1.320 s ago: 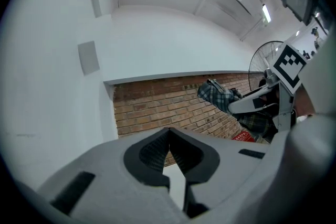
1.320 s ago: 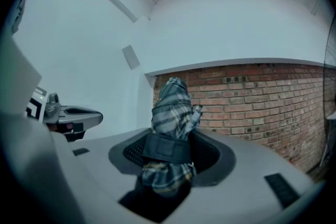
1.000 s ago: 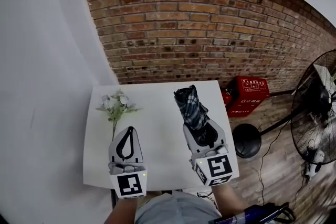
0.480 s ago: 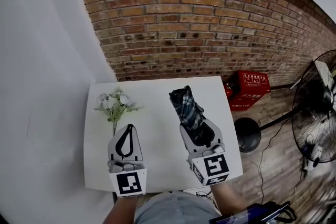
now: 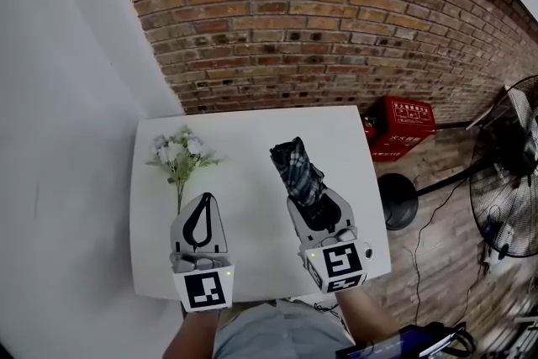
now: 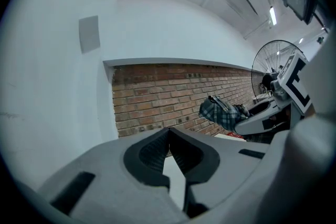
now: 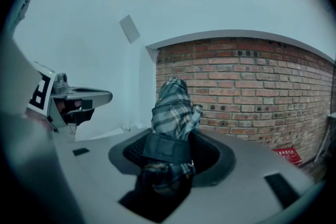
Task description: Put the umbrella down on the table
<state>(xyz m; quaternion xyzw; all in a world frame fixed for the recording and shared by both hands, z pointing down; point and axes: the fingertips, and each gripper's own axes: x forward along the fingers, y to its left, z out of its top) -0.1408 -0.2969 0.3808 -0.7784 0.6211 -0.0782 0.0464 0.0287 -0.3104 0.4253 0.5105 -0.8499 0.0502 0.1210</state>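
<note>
Left tool point(image 5: 204, 214), jaws pressed together on nothing, hovers over the near left part of the white square worktop point(image 5: 252, 147); right tool point(image 5: 322, 213) pinches the folded blue-grey plaid fabric umbrella point(image 5: 298, 170), which juts away over the worktop's right half; white flower sprig point(image 5: 176, 155) lies farther left; red brick wall point(image 5: 319, 38) stands behind.

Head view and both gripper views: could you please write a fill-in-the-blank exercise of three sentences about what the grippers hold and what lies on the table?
1. The left gripper is shut and holds ___.
2. The right gripper is shut on the folded ___.
3. The flowers lie on the table in front of the ___ gripper.

Missing words: nothing; umbrella; left.
</note>
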